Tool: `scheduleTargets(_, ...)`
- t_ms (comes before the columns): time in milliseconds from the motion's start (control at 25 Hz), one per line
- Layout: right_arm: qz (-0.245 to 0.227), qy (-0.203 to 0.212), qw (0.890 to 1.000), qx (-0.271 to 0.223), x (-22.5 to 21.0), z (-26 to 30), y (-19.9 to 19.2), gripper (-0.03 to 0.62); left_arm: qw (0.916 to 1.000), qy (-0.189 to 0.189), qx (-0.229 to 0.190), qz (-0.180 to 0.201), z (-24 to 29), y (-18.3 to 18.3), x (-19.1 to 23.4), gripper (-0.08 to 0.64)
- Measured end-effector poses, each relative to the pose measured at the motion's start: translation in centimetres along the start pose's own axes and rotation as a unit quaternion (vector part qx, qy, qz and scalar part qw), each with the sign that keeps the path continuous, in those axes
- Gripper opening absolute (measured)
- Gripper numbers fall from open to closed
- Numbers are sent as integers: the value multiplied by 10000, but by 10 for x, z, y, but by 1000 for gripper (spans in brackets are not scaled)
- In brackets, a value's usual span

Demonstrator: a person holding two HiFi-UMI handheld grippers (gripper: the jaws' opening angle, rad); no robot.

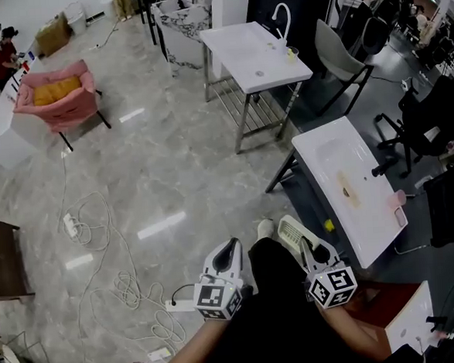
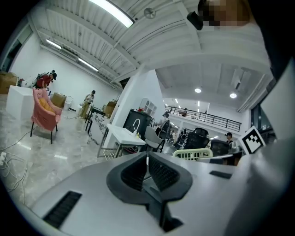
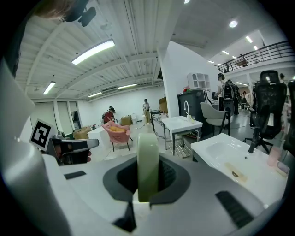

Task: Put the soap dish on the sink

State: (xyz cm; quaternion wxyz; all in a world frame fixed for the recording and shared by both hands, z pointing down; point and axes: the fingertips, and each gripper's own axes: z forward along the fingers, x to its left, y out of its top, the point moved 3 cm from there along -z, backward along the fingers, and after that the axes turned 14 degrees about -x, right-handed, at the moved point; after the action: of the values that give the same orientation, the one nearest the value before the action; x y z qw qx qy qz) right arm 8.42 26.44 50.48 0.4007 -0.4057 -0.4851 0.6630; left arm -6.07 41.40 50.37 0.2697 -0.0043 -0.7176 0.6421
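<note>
Right gripper view: right gripper [image 3: 147, 171] jaws clamped on the pale green soap dish [image 3: 147, 146], held on edge in the air, short of the white sink [image 3: 258, 177] ahead to its right. Left gripper [image 2: 147, 162] jaws pressed together, nothing between them. Head view: both grippers low over the floor [image 1: 148, 167], near the sink's near end.

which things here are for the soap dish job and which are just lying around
For the job: soap dish, held in the right gripper; near white sink.

Lying about: pink chair; floor cables; far sink table; left gripper, holding nothing.
</note>
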Motion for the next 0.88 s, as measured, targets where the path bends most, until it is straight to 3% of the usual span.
scheduleTargets(240, 179, -174, 9997, 45, -25, 4, -12, 20, 9998, -106, 189, 27, 19, -14, -13, 18)
scheduleTargets(400, 338, -461, 9983, -78, -53, 10, -8, 20, 9981, -425, 419, 167, 50, -22, -26, 18)
scheduleTargets(640, 563, -842, 9948, -97, -107, 27, -8, 20, 9947, -760, 636, 283, 118, -35, -40, 18)
scheduleTargets(880, 693, -1091, 9915, -161, -167, 62, 8, 20, 9921, -973, 571, 552, 197, -30, -46, 18)
